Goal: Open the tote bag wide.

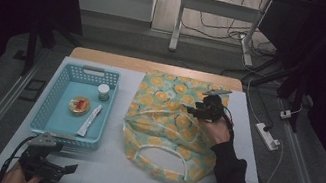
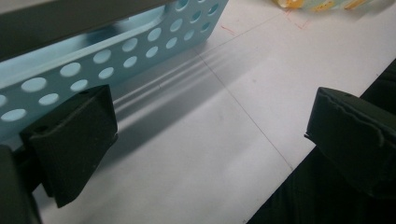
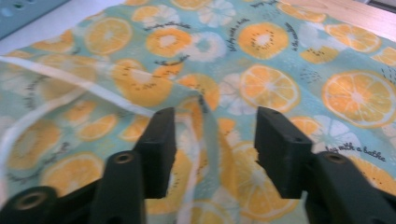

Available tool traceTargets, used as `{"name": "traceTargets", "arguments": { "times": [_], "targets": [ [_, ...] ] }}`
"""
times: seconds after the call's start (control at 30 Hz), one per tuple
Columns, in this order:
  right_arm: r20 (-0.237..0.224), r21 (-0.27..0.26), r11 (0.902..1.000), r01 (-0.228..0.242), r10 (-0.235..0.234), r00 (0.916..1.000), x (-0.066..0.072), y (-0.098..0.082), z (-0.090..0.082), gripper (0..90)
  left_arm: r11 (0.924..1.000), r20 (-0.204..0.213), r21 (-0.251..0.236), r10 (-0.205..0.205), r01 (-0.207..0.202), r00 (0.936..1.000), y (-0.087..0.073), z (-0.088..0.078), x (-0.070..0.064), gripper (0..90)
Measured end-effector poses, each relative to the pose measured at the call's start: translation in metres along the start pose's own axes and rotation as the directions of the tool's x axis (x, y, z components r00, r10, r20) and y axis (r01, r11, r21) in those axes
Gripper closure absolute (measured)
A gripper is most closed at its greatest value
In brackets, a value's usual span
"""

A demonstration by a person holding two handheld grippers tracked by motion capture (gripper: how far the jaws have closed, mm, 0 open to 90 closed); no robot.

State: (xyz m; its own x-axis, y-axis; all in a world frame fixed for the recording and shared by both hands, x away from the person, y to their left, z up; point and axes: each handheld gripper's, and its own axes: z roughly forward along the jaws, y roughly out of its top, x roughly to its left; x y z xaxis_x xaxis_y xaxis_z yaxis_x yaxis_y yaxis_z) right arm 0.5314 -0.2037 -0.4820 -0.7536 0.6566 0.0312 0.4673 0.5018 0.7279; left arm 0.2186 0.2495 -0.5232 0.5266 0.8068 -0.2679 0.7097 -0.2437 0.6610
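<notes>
A teal fabric bag (image 1: 165, 122) printed with orange slices lies flat on the right half of the white table, its white-edged mouth toward the near side. My right gripper (image 1: 194, 111) hovers over the bag's upper middle. In the right gripper view its jaws (image 3: 215, 114) stand apart, with a raised fold of the bag (image 3: 261, 46) between them and untouched by the pads. My left gripper (image 1: 68, 169) rests open near the table's front left corner. In the left gripper view its jaws (image 2: 210, 100) stand wide over bare table beside the blue basket (image 2: 140, 42).
The blue perforated basket (image 1: 44, 121) at the left holds a white-lidded jar (image 1: 103, 92), a round tin with red inside (image 1: 79, 105) and a white tube (image 1: 89, 120). A power strip (image 1: 267, 136) lies on the floor at the right.
</notes>
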Motion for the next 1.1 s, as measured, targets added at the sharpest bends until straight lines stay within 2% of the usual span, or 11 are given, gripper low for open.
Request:
{"name": "traceTargets", "arguments": {
  "times": [0.17,0.33,0.43,0.53,0.7,0.83,1.1],
  "targets": [
    [-0.023,-0.031,0.9995,-0.003,0.002,0.9997,0.009,0.003,-0.012,32.5,1.0000,-0.001,0.000,0.000,0.000,1.0000,0.000,0.000,0.000,1.9],
    [-0.030,-0.024,0.9997,-0.008,0.007,0.9995,0.017,0.001,-0.018,16.6,1.0000,-0.002,-0.002,-0.002,0.002,1.0000,0.000,0.000,0.000,1.9],
    [-0.030,-0.029,0.9995,-0.009,0.008,0.9995,0.023,0.000,-0.022,10.1,1.0000,-0.003,-0.002,0.000,0.000,1.0000,0.000,0.000,0.000,1.9],
    [-0.053,-0.024,0.9997,-0.001,-0.001,0.9986,0.032,0.000,-0.025,4.4,1.0000,-0.003,-0.001,0.001,-0.001,1.0000,0.000,0.000,-0.001,2.0],
    [-0.084,-0.012,0.9992,0.039,-0.040,0.9957,0.048,-0.005,-0.027,0.0,1.0000,-0.004,-0.001,0.002,-0.002,1.0000,0.000,0.000,-0.001,2.0],
    [-0.089,0.008,0.9968,0.079,-0.078,0.9929,0.062,-0.012,-0.026,0.0,1.0000,-0.003,-0.001,0.000,0.000,1.0000,0.000,0.000,-0.001,1.9],
    [-0.139,0.060,0.9896,0.131,-0.121,0.9828,0.081,-0.023,-0.017,0.0,1.0000,-0.003,-0.001,0.000,0.000,1.0000,0.000,0.000,-0.001,2.0]
  ]
}}
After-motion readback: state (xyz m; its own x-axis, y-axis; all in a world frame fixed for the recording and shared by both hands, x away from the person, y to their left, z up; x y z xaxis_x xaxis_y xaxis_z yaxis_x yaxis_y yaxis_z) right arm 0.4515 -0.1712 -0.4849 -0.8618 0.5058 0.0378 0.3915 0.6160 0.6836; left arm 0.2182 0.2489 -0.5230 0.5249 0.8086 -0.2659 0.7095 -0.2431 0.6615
